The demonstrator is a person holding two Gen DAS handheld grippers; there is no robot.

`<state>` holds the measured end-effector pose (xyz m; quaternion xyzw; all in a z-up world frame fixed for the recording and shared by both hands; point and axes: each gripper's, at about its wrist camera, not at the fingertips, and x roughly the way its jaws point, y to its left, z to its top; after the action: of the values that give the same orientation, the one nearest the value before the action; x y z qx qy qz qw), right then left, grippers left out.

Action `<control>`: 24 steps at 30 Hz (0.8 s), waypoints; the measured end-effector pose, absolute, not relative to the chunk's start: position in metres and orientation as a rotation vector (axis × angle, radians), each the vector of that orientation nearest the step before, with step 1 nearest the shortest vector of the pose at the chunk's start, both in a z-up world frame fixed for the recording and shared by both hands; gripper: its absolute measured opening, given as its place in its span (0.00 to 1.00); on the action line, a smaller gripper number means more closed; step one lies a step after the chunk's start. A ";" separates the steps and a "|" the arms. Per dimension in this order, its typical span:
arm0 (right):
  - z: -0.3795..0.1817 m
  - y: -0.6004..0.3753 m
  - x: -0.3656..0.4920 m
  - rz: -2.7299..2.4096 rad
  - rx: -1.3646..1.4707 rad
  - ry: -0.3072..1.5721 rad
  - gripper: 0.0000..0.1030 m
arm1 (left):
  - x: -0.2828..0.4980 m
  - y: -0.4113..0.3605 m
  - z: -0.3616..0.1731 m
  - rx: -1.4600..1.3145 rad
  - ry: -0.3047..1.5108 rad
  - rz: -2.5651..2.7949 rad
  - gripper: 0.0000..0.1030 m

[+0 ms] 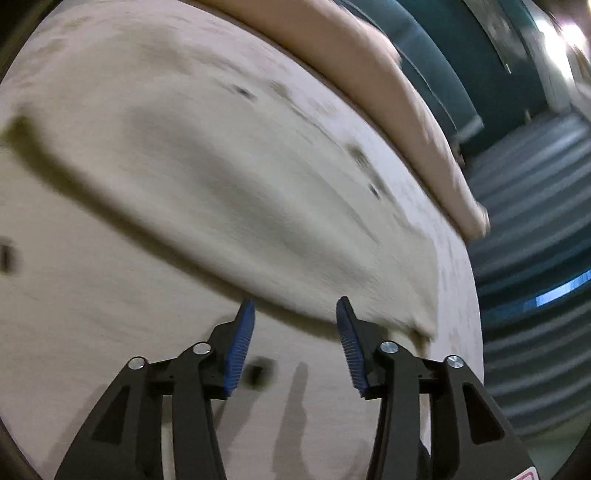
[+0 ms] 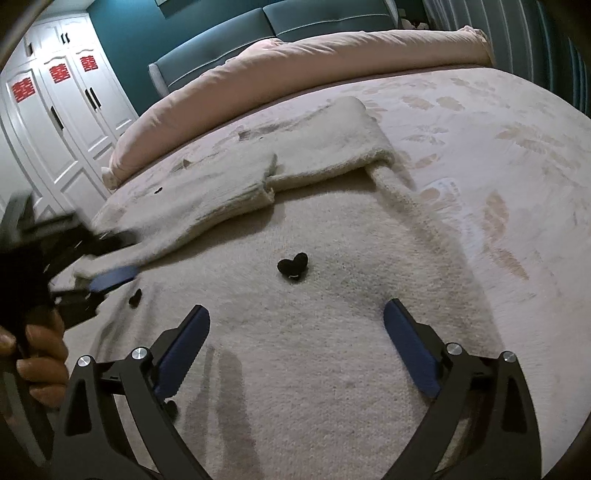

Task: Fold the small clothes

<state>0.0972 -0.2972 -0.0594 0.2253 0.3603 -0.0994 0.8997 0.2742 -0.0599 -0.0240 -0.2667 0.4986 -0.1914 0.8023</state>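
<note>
A cream knit sweater [image 2: 325,332] is lying spread over the bed [image 2: 509,155], directly beneath and ahead of the right gripper [image 2: 297,328], whose two blue-padded fingers [image 2: 410,354] are standing wide apart above the knit with nothing between them. A black heart patch [image 2: 293,266] is sitting on the fabric just beyond the gap between those fingers, and a second black heart [image 2: 135,297] is lying off to their left. Farther ahead, two sleeves are lying folded inward across the sweater's upper part, their cuffs meeting near the middle. To the left of the right gripper, the left gripper [image 2: 110,277] is showing one blue pad at the sweater's edge, gripped by the person's hand [image 2: 37,354]; that view is too blurred there to tell how its jaws are set. The left wrist view settles it: the left gripper [image 1: 295,332] is hanging with its fingers [image 1: 240,350] spread and empty, and a pale fold of the sweater [image 1: 240,184] is lying just ahead of the fingertips, smeared by motion blur. Only the right wrist view is showing the white wardrobe [image 2: 59,122] with three red paper emblems on its doors, far off to the left, while both views are taking in one rolled pink duvet [image 2: 295,77] and the teal headboard [image 2: 258,26] beyond the sweater.
</note>
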 end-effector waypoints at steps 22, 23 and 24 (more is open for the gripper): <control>-0.013 -0.278 0.240 -0.204 0.503 0.871 0.05 | 0.342 0.091 -0.016 -0.870 0.961 -0.185 0.63; -0.001 -0.278 0.244 -0.178 0.492 0.838 0.05 | 0.346 0.090 -0.018 -0.856 0.976 -0.184 0.54; 0.021 -0.276 0.247 -0.152 0.467 0.780 0.04 | 0.350 0.088 -0.015 -0.832 0.978 -0.188 0.35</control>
<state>0.2472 -0.2758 0.0213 0.2252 0.3765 -0.0732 0.8956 0.3499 0.0877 -0.0153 -0.3876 0.4552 -0.0875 0.7968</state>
